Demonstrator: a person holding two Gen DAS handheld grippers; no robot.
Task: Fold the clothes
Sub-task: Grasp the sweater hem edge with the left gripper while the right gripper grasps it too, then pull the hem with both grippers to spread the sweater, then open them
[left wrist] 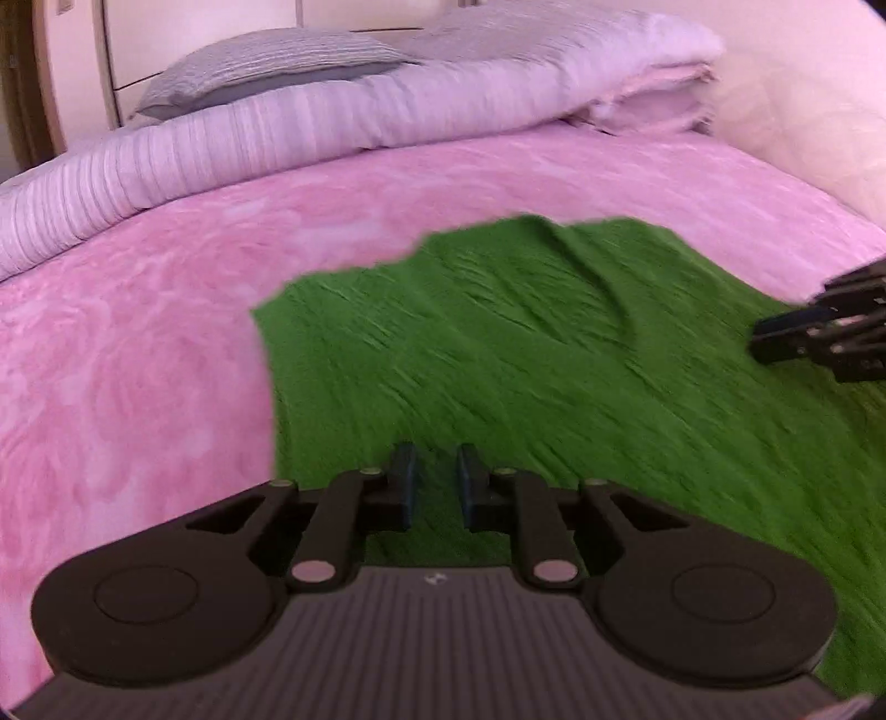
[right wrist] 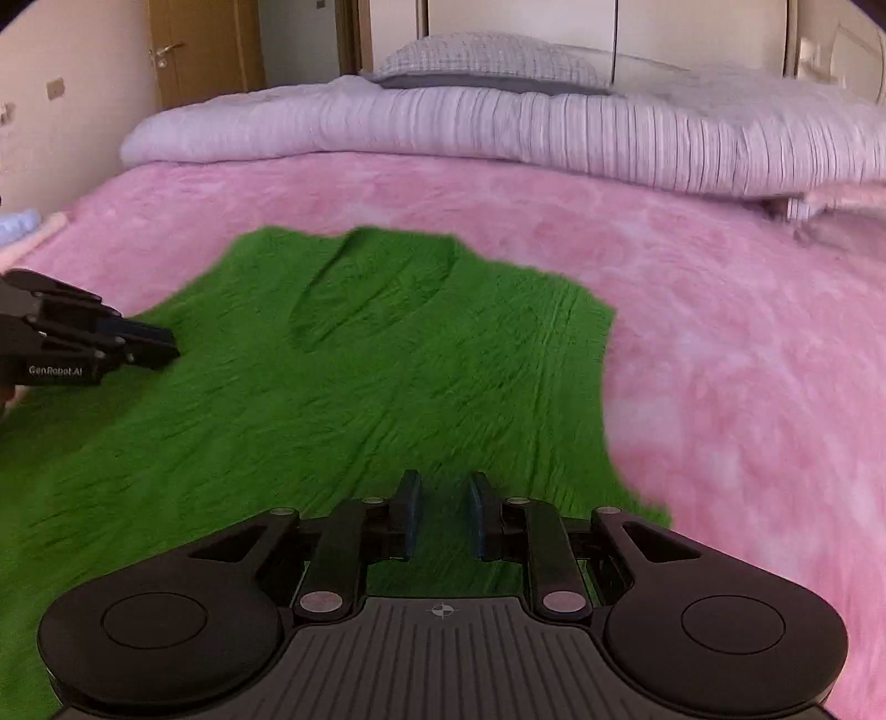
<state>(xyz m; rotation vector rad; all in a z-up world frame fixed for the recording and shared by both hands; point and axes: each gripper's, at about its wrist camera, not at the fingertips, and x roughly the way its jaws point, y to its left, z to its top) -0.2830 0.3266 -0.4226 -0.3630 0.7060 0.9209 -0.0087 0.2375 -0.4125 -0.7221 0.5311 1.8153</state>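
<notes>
A green knitted garment [left wrist: 526,343] lies spread flat on the pink bed cover, its V-neck [right wrist: 376,288] toward the pillows. My left gripper [left wrist: 436,487] is open and empty, low over the garment's left part near its left edge. My right gripper [right wrist: 446,515] is open and empty, low over the garment's right part near its right edge. Each gripper shows in the other's view: the right one [left wrist: 775,338] at the far right, the left one [right wrist: 160,346] at the far left. Both hover over the green fabric.
The pink fluffy bed cover [left wrist: 138,343] surrounds the garment. A rolled lilac striped duvet [right wrist: 554,127] and a grey pillow [left wrist: 266,66] lie along the head of the bed. A folded pink blanket [left wrist: 653,105] sits at the back right. A wall and door [right wrist: 183,50] stand behind.
</notes>
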